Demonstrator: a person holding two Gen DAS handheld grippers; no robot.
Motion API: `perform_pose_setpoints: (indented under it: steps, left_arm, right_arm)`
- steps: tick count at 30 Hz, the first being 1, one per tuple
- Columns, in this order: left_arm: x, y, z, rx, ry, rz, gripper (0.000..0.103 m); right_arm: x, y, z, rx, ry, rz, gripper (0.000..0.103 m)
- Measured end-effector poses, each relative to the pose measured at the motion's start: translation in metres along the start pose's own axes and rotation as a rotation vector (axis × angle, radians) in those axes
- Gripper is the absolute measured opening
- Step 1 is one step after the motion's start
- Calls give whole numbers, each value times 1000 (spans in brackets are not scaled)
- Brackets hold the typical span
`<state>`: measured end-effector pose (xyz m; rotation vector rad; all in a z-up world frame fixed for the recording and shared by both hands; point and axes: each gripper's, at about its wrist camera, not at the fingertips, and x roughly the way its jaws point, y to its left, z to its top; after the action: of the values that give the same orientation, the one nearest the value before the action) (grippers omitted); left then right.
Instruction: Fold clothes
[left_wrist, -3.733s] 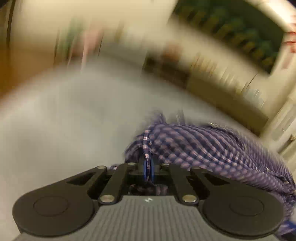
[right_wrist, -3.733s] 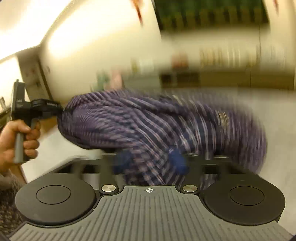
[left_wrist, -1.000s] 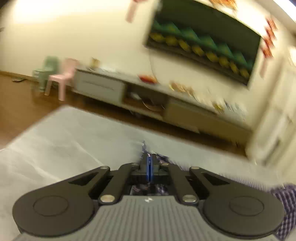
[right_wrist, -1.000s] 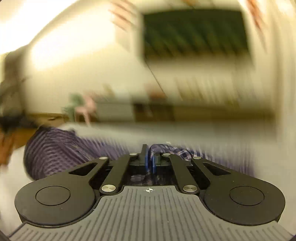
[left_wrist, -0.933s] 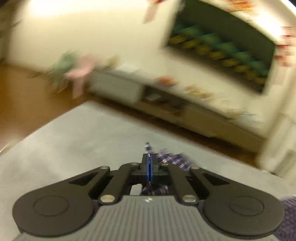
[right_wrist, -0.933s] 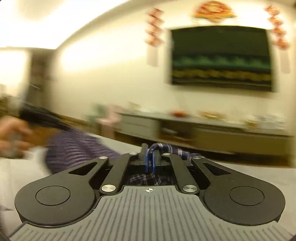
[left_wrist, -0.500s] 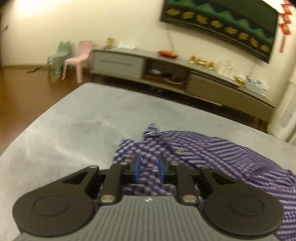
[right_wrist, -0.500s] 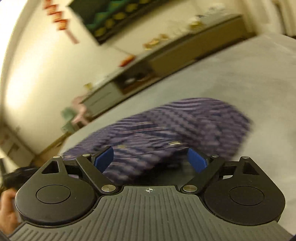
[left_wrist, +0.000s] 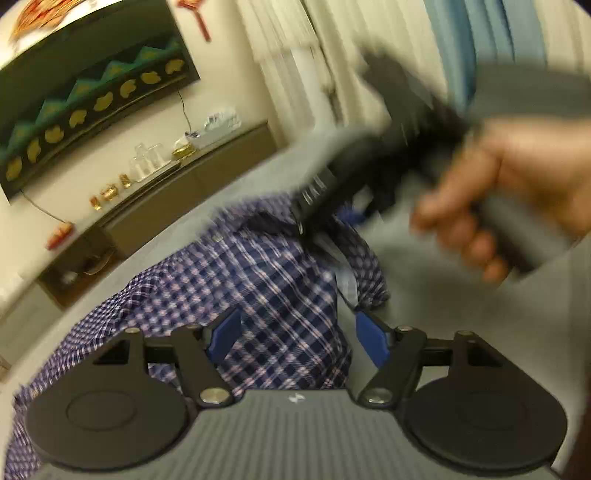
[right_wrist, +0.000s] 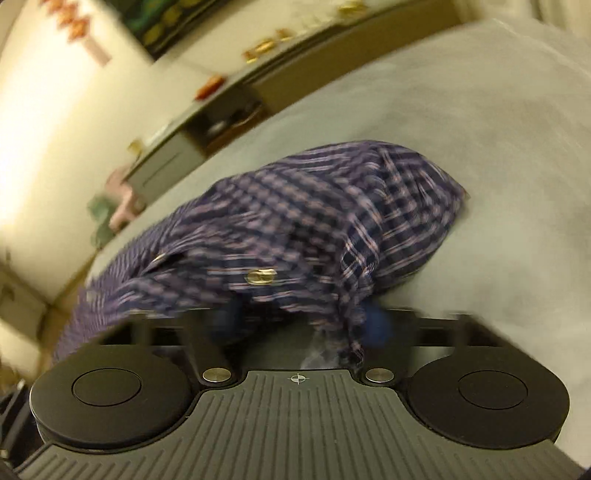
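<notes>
Shirt (left_wrist: 266, 280): checked purple, crumpled in a heap on the grey bed (right_wrist: 498, 155), away from its far edge.
Bed: grey cover, bare around the heap.
Right gripper (right_wrist: 303, 325): jaws closing, a fold of shirt between the blue pads; whether they pinch it yet is lost in blur. Seen from the left, a hand (left_wrist: 517, 199) holds it over the heap.
Left gripper (left_wrist: 295, 336): jaws opening, pads apart, shirt lying between them, untouched.
</notes>
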<state>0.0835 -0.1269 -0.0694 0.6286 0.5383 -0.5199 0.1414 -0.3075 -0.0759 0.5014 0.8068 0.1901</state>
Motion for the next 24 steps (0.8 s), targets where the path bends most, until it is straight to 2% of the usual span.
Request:
perform_pose_setpoints:
  steps: [1, 2, 3, 4, 5, 6, 8, 10, 11, 12, 13, 14, 15, 16, 17, 19, 20, 22, 24]
  left_arm:
    - [15, -1, -1, 15, 29, 22, 51]
    - [23, 2, -1, 14, 46, 44, 44]
    - [27, 8, 1, 4, 53, 63, 27]
    - [31, 13, 3, -6, 60, 81, 19]
    - [29, 22, 6, -26, 52, 91, 17]
    - [15, 38, 14, -87, 7, 71, 15]
    - [-21, 85, 32, -291, -130, -37, 15]
    - [-42, 156, 22, -637, -277, -224, 15]
    - [-40, 189, 13, -796, -313, -292, 15]
    - [-24, 211, -1, -919, -286, -329, 15]
    - [-3, 230, -18, -1032, -231, -365, 15]
    - [16, 241, -32, -1112, -167, -381, 16]
    - [36, 244, -44, -1154, -94, -376, 16]
    - [51, 243, -53, -1175, -28, -360, 17]
    - [58, 240, -55, -1161, 7, -340, 17]
    - [65, 238, -48, -1108, 25, -315, 18]
    - [66, 237, -44, -1086, 30, -301, 18]
    - [63, 236, -35, -1055, 28, -294, 18]
    - [64, 238, -30, -1036, 24, -293, 19]
  right_arm:
    - [0, 4, 1, -25, -3, 5, 22]
    - [-1, 6, 4, -33, -10, 11, 12]
    - [-5, 7, 8, -40, -24, 17, 9]
    - [-12, 9, 12, -46, -46, 22, 8]
    - [-21, 11, 17, -57, -79, 26, 7]
    - [-32, 14, 22, -76, -127, 27, 6]
    - [-61, 25, 34, -147, -244, 16, 2]
    - [-86, 39, 46, -248, -366, -27, 2]
    - [-92, 42, 51, -278, -413, -50, 7]
    - [-94, 41, 55, -289, -451, -71, 20]
    - [-89, 39, 59, -288, -463, -106, 68]
    - [-77, 34, 62, -270, -443, -160, 98]
    - [-65, 29, 64, -241, -407, -207, 97]
    - [-52, 23, 65, -196, -349, -244, 83]
    - [-44, 16, 64, -133, -302, -253, 75]
    - [-39, 4, 59, 31, -248, -175, 76]
    - [-41, 3, 53, 82, -239, -101, 82]
    - [-42, 9, 39, 119, -197, 14, 87]
    - [-34, 20, 24, 76, -109, 102, 89]
